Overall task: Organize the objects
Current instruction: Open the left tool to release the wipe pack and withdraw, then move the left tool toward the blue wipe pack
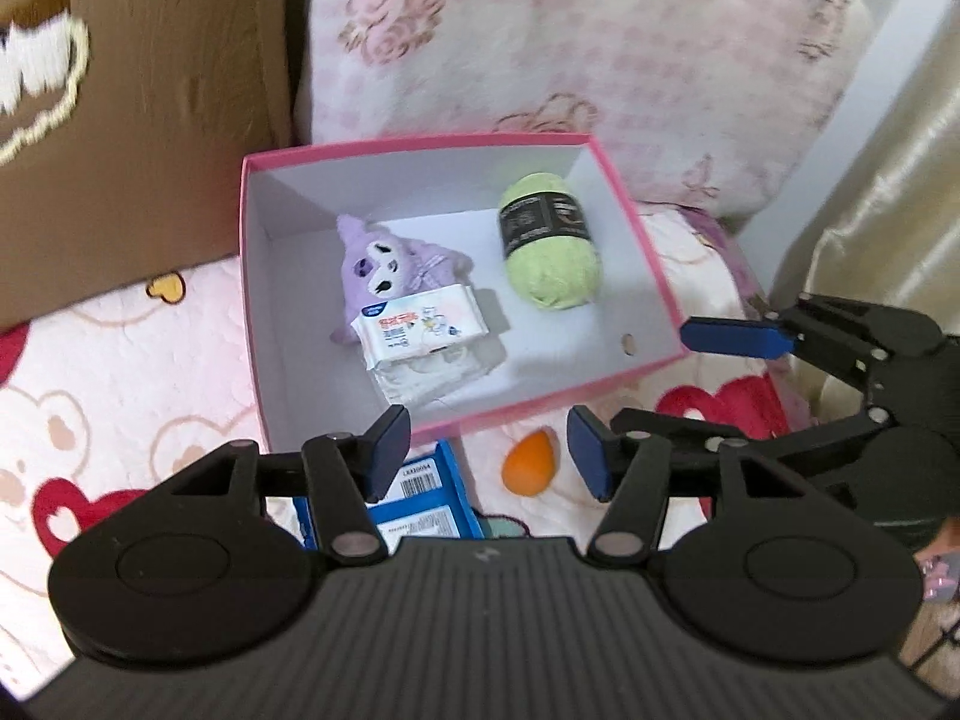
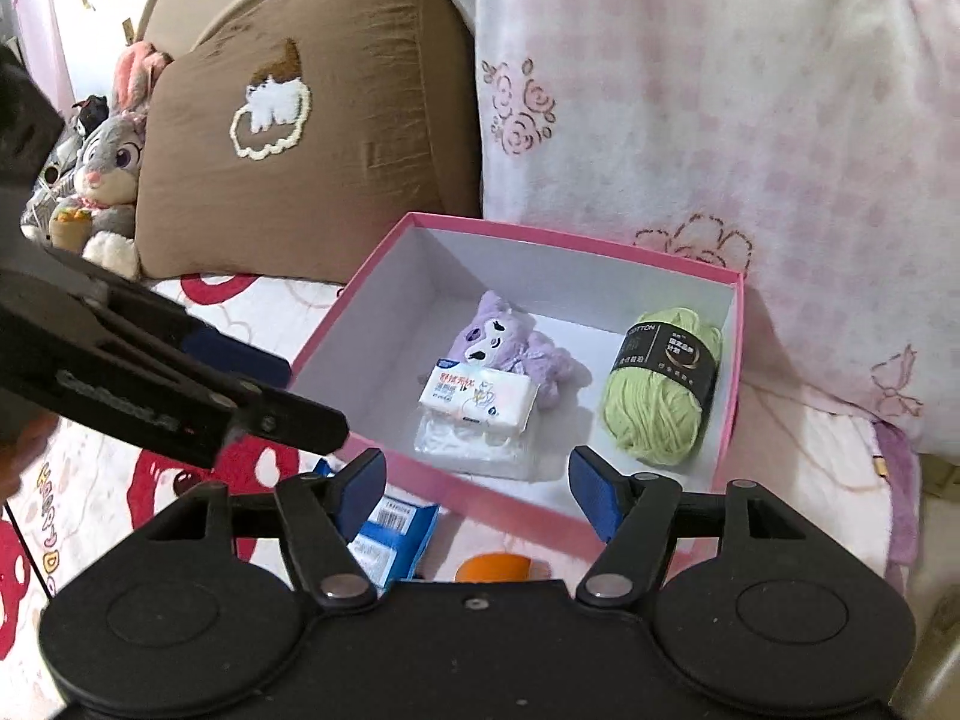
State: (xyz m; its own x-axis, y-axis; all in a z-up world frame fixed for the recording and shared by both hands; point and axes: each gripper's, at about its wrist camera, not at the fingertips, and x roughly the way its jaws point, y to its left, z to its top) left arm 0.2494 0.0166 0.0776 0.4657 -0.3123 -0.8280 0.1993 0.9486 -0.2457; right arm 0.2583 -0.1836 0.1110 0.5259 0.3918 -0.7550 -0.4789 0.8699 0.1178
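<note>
A pink box with a white inside sits on the bed. It holds a purple plush toy, a white tissue pack, a clear packet under it and a green yarn ball. In front of the box lie a blue packet and an orange egg-shaped sponge. My left gripper is open and empty above these. My right gripper is open and empty too; it also shows at the right of the left wrist view.
A brown pillow and a pink floral pillow stand behind the box. A grey bunny plush sits far left. The bed cover has red hearts.
</note>
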